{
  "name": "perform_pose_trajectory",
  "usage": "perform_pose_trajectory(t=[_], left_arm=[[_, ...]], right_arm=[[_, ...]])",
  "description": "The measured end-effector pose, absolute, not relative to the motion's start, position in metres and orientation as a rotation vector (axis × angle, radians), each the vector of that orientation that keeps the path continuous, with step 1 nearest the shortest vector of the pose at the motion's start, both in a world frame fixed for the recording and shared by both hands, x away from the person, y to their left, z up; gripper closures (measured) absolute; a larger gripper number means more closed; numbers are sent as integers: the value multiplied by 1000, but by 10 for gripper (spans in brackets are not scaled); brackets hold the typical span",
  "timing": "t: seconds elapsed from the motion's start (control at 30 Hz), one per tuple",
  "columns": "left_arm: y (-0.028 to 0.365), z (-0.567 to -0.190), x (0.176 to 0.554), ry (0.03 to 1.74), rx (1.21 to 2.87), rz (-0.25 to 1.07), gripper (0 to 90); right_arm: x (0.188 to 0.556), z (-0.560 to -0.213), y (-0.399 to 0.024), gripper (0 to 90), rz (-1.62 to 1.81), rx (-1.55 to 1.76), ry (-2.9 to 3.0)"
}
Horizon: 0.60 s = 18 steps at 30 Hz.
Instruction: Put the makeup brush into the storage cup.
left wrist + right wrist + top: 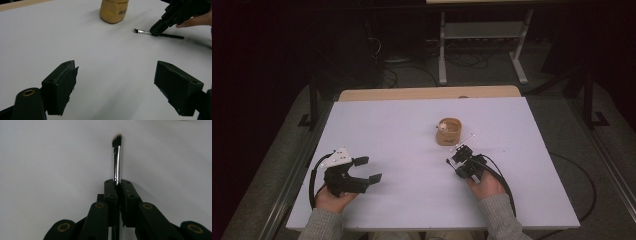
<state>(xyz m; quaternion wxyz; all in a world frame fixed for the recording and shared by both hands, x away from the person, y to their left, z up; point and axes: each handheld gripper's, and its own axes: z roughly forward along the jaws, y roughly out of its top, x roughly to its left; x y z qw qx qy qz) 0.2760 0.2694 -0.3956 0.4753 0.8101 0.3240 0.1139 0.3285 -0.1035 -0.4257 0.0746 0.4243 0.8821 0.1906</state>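
Observation:
A small makeup brush (116, 162) with dark angled bristles and a silver ferrule lies low over the white table (412, 120). My right gripper (117, 182) is shut on it just behind the ferrule, and the bristles point away from the jaws. In the left gripper view, the brush (142, 31) and the right gripper (156, 31) appear at the upper right, the black handle trailing past the jaws. My left gripper (368, 169) rests open at the table's left front, and nothing is between its fingers (62, 85). A tan cup (448, 132) stands just beyond the right gripper (457, 155).
Something small and white sits inside the tan cup (113, 11). A wooden strip (427, 93) borders the table's far edge. Beyond it, a metal stand (482, 30) and cables are on the dark floor. Wide bare table lies between the two grippers.

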Motion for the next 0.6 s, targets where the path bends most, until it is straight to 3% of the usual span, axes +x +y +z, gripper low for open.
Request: perform_pose_trajectory(t=[0.6], left_arm=[[267,-395,277,776,1986,263,183]], right_arm=[[329,-413,-124,832,889,1187,2724]])
